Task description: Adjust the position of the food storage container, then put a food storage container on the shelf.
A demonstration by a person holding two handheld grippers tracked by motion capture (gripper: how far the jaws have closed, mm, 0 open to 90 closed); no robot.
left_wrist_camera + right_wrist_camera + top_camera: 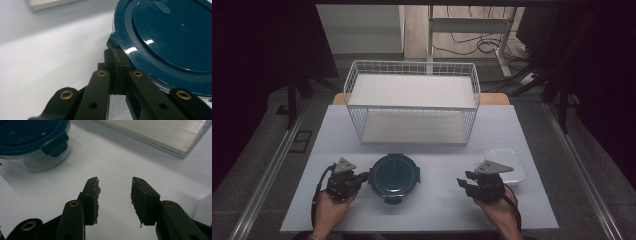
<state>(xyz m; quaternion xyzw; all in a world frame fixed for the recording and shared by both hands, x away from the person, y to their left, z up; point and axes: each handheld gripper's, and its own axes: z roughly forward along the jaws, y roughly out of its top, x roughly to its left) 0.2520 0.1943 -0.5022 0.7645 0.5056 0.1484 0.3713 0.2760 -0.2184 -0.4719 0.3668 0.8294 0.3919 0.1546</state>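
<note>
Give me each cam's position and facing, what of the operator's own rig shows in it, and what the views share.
High view: above the person's side, looking forward and down on the table, the wire basket; both hands, left gripper, right gripper.
Left gripper view: on the left gripper, jaws shut, tips at the round blue-lidded container.
Right gripper view: on the right gripper, jaws apart over bare table, nothing between.
Shared: all three show the round blue-lidded container.

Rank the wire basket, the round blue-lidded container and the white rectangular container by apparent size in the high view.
1. wire basket, by far the largest.
2. round blue-lidded container.
3. white rectangular container, though the right gripper partly covers it, so the gap to second is unsure.
</note>
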